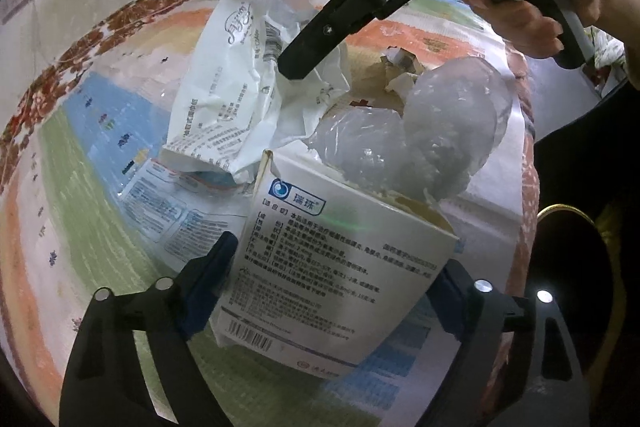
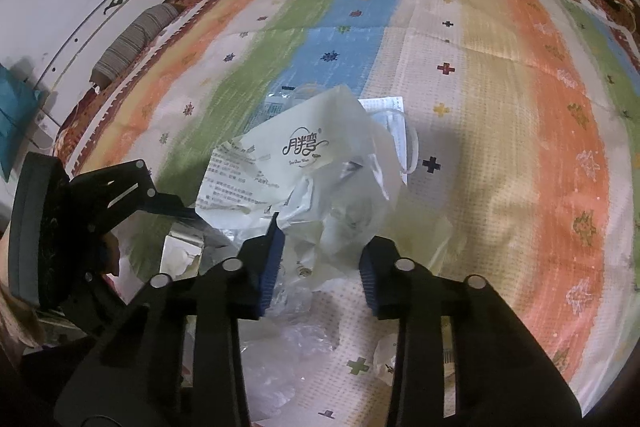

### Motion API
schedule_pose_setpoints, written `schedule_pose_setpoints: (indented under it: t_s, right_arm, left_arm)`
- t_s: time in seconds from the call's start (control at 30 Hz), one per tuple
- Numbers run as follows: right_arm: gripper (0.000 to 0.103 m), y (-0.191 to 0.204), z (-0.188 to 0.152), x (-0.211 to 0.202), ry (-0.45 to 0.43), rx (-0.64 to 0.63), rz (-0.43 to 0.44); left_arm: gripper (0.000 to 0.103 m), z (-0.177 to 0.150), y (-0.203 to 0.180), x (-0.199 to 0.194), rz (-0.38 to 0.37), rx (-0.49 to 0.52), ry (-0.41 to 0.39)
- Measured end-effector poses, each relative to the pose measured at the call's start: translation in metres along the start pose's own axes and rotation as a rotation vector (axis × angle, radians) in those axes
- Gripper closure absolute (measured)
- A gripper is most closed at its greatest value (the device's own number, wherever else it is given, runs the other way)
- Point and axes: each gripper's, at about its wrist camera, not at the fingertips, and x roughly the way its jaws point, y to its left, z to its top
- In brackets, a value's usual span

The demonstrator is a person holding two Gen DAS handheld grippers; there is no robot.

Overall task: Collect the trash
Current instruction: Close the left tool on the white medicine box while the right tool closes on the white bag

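Lower frame, left wrist view: your left gripper [image 1: 332, 267] stands wide, fingers flanking the white printed box [image 1: 340, 267], contact unclear. Right wrist view: your right gripper [image 2: 320, 259] stands partly closed around the crumpled white bag [image 2: 320, 183] at centre; grip uncertain.

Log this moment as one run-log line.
left claw: straddling medicine box, grip unclear | right claw: around white plastic wrapper, grip unclear | striped cloth: trash left

Black tools throughout: left tool [image 1: 334, 275] with blue ribbed pads and round silver screws, right tool [image 2: 320, 259] likewise, its arm lettered "DAS" in white, grey-handled.
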Motion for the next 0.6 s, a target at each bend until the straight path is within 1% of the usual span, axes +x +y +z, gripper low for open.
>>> schedule_pose_setpoints:
  t_s: [0.03, 0.1, 0.13, 0.3, 0.47, 0.6]
  right_arm:
    - [0.080, -0.001, 0.000, -0.001, -0.003, 0.002, -0.004]
    - [0.082, -0.002, 0.001, -0.002, -0.009, 0.005, -0.014]
    - [0.084, -0.004, 0.001, -0.004, -0.015, 0.010, -0.018]
    - [0.087, -0.007, -0.001, -0.012, -0.036, 0.026, -0.010]
    - [0.088, -0.003, -0.002, -0.026, -0.062, 0.020, -0.008]
    - [0.088, 0.004, -0.007, -0.037, -0.078, 0.004, -0.008]
  left_arm:
    - [0.019, 0.000, 0.000, 0.000, -0.006, 0.001, 0.002]
    - [0.028, -0.001, -0.001, 0.000, -0.009, 0.010, -0.004]
    - [0.030, -0.001, -0.001, -0.001, -0.010, 0.004, -0.004]
    - [0.031, -0.006, 0.008, -0.010, -0.003, -0.042, -0.013]
    - [0.032, -0.011, 0.012, -0.021, -0.005, -0.118, 0.009]
    - [0.032, -0.010, 0.008, -0.035, 0.006, -0.133, -0.002]
